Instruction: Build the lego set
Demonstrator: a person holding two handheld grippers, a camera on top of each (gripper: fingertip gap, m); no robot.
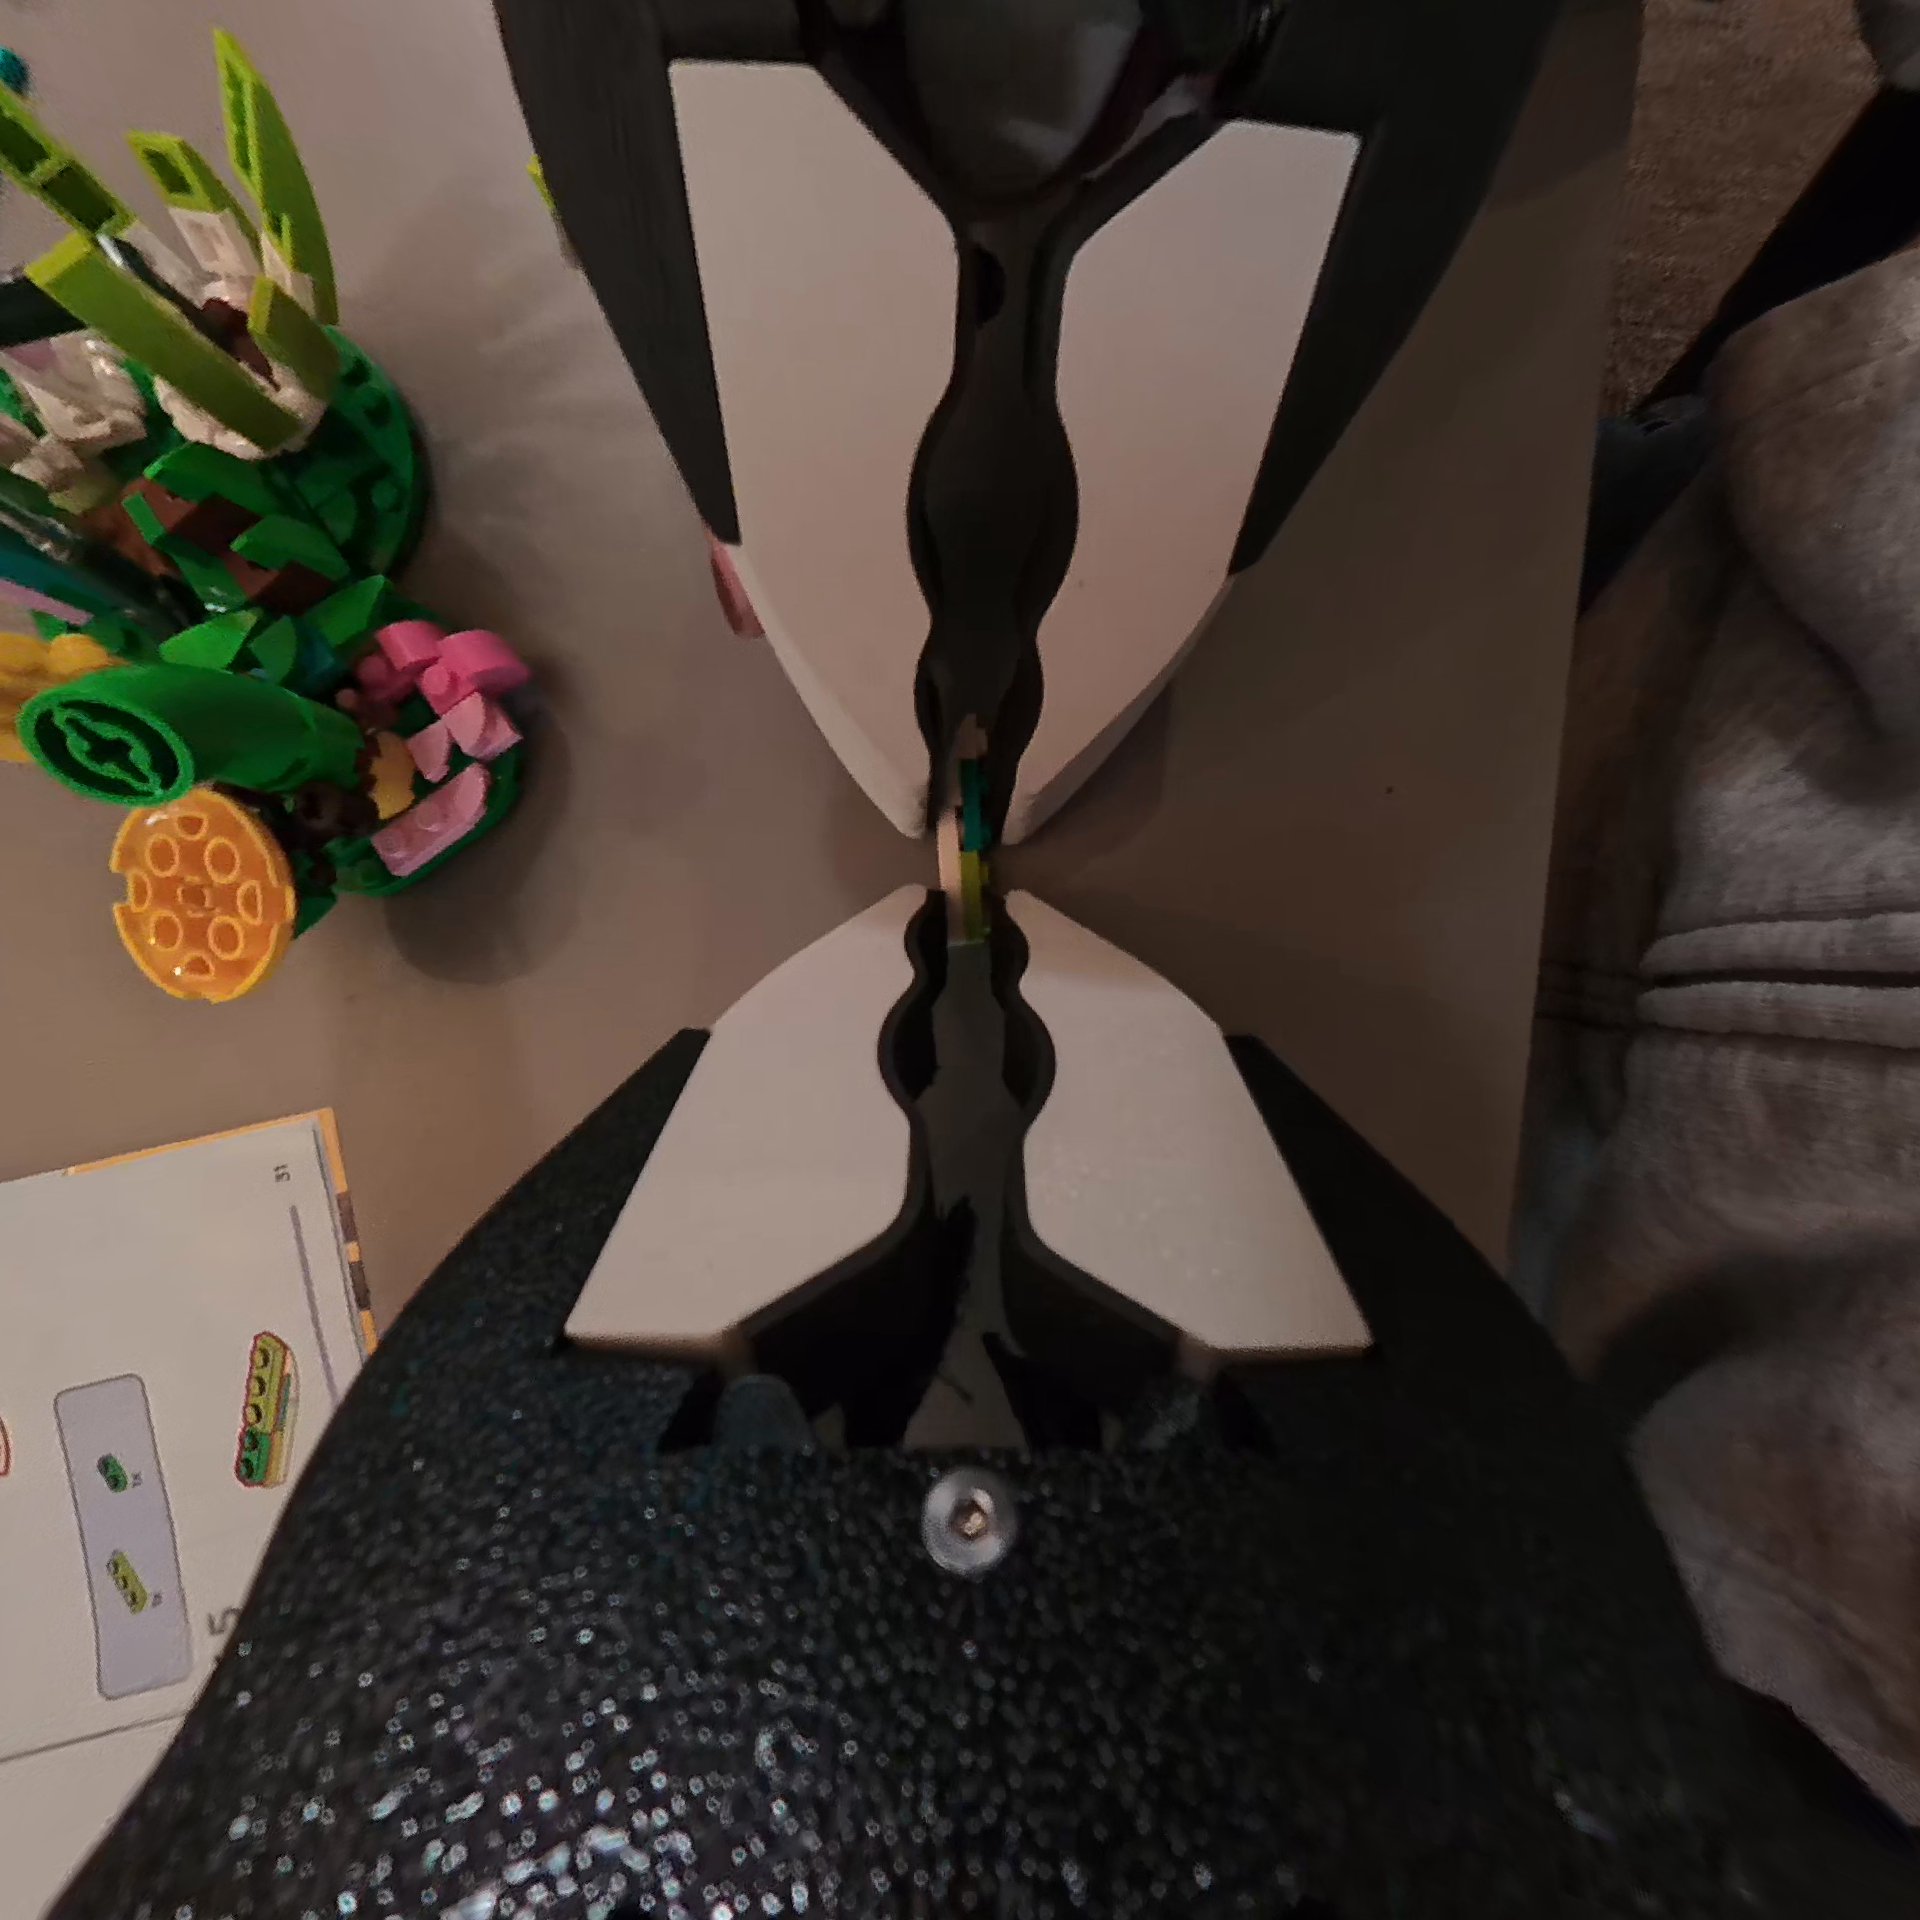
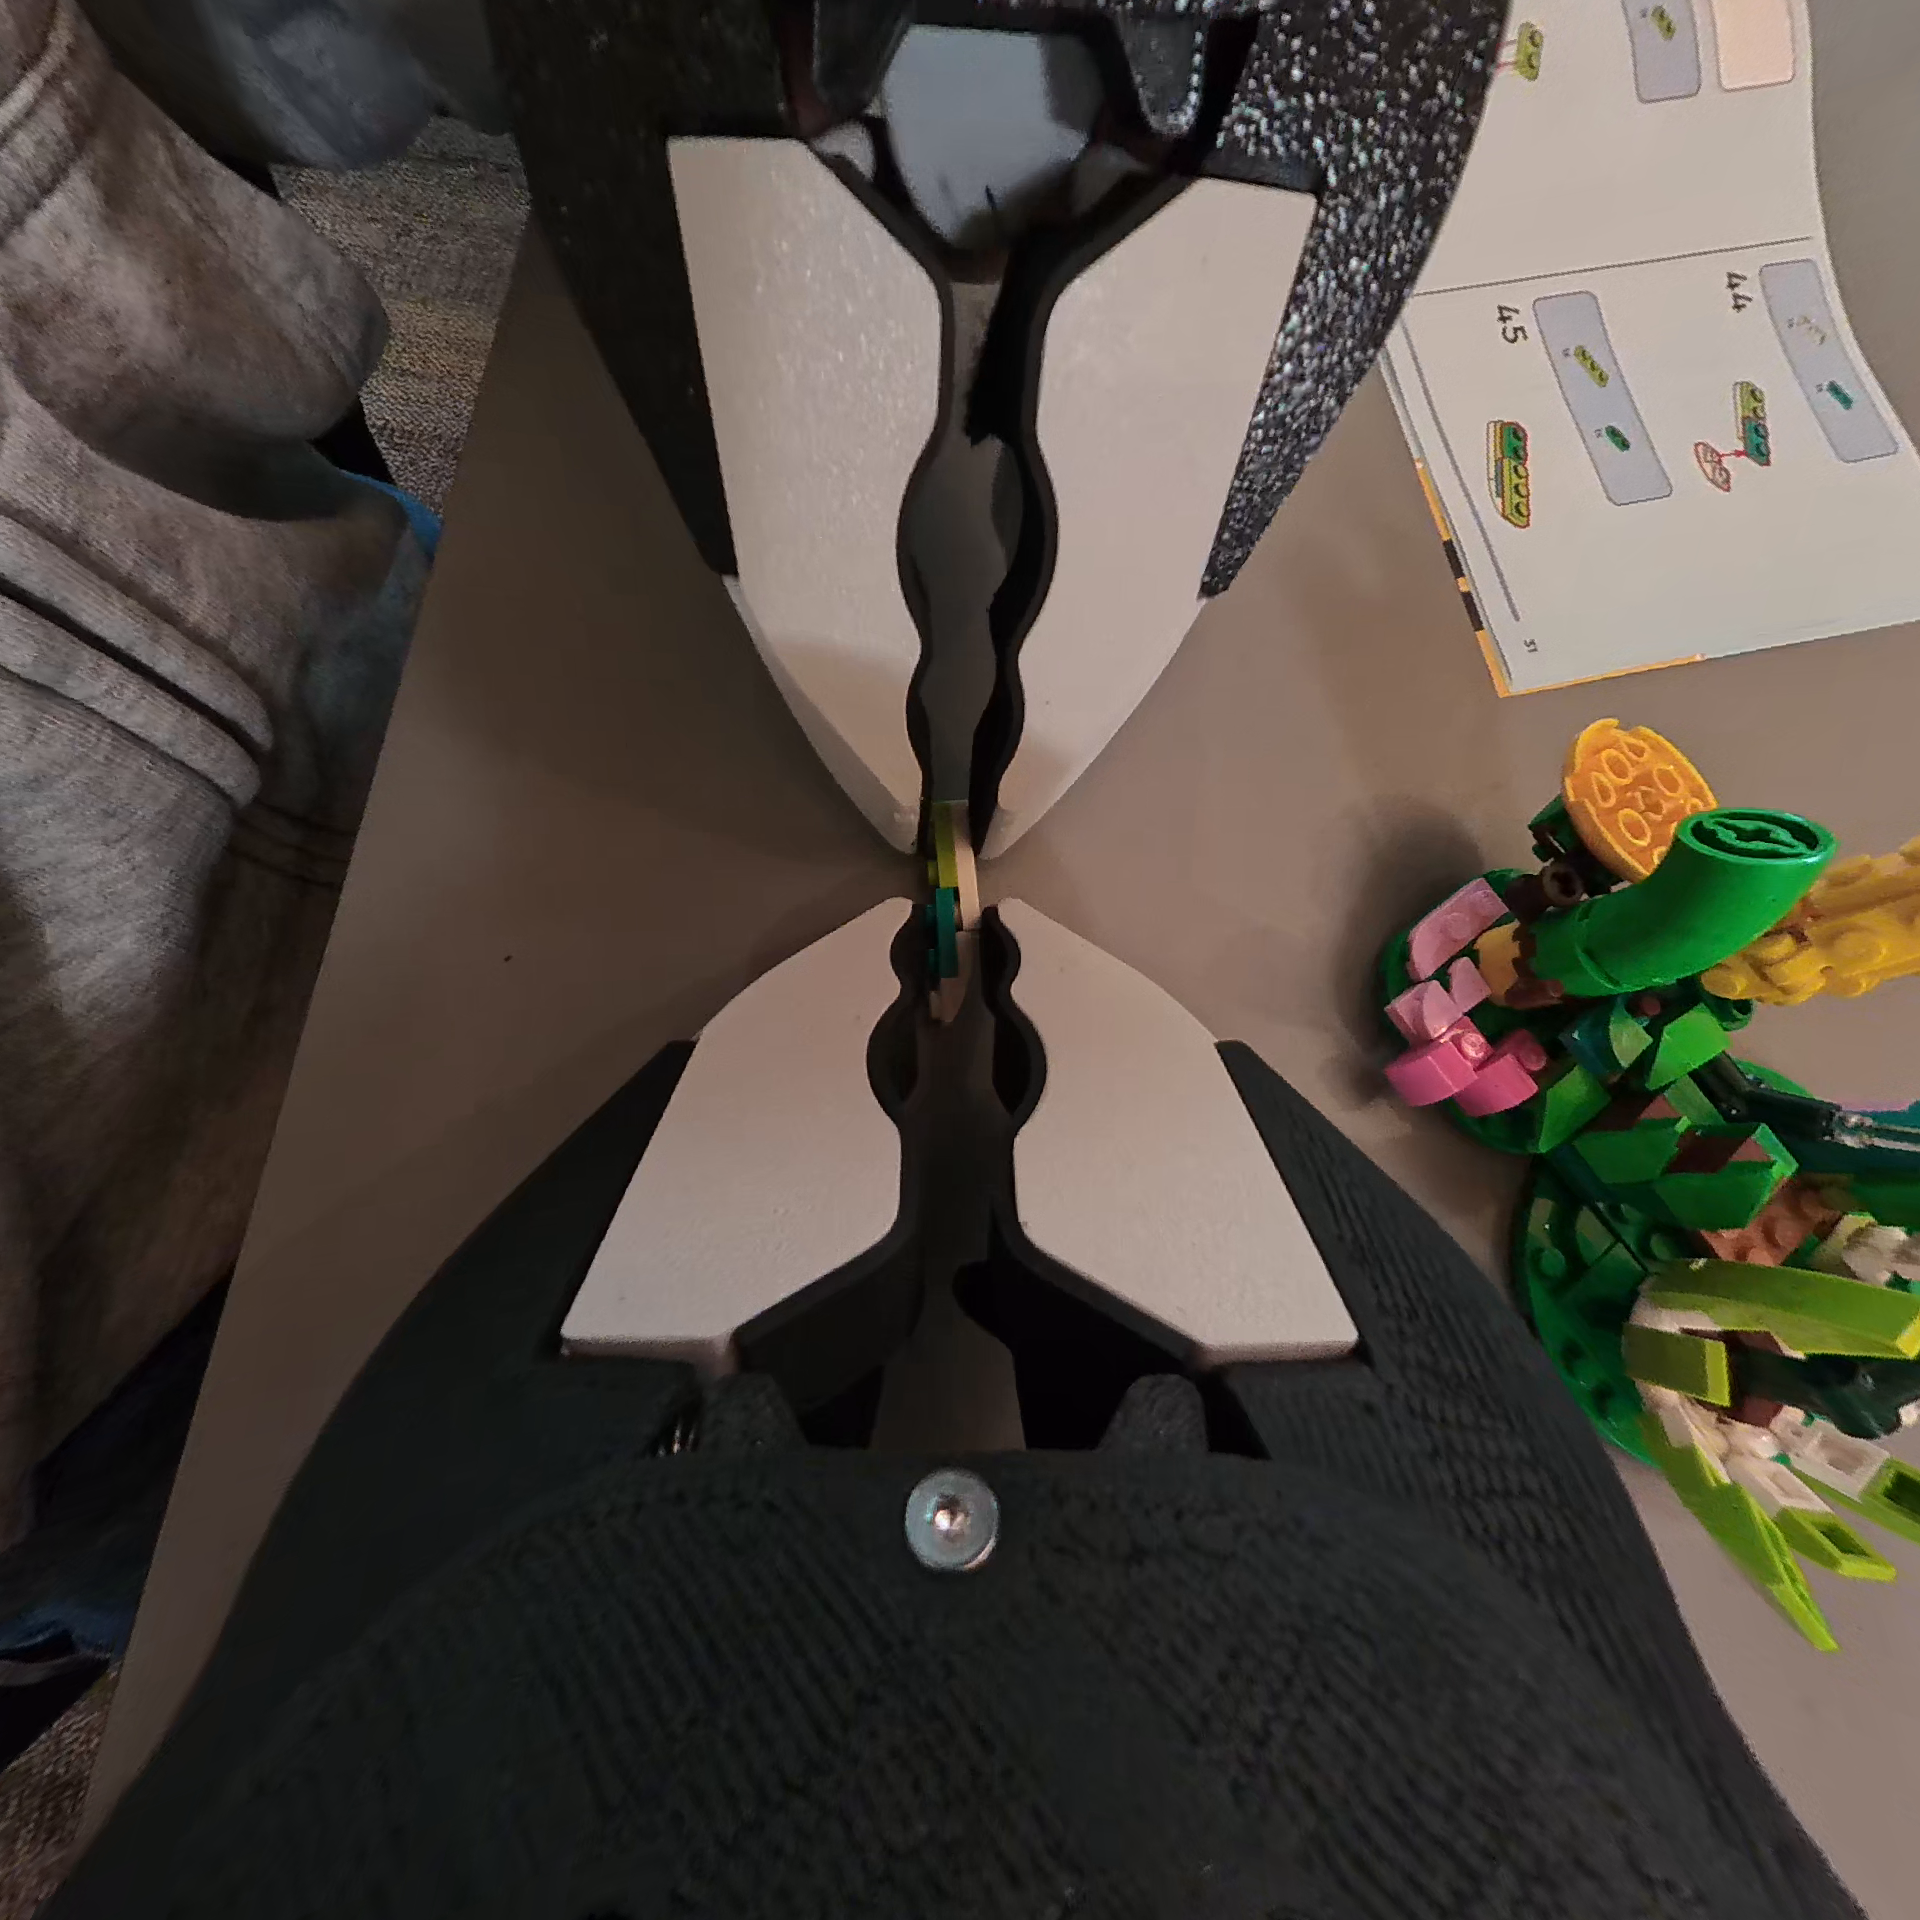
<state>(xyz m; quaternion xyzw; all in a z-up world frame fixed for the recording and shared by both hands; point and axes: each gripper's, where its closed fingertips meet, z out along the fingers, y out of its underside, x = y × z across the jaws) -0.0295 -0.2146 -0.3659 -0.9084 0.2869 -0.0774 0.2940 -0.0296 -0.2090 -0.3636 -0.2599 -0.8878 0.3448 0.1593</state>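
The two tongs meet tip to tip above the bench (image 1: 623, 582), and the small stack of plates (image 1: 964, 852) they share sits exactly in the gap between their tips, so neither hand is nearer: both have it. The left tongs (image 1: 964, 902) are closed nearly all the way on the lime and tan end of the stack; the right tongs (image 2: 954, 912) are closed just as tightly on the teal end, with the tan round plate running along one side under both. The stack's long axis lies straight along the line joining the two tongs, each pair gripping it across its thin faces. That alignment is what the next move seems to depend on: pressing the halves together, or pulling one hand away, would have to go along this same line, or the thin plates may twist apart. The finished flower model (image 1: 239, 582) stands well off to the left tongs' left, with the instruction booklet (image 2: 1621, 416) beside it.
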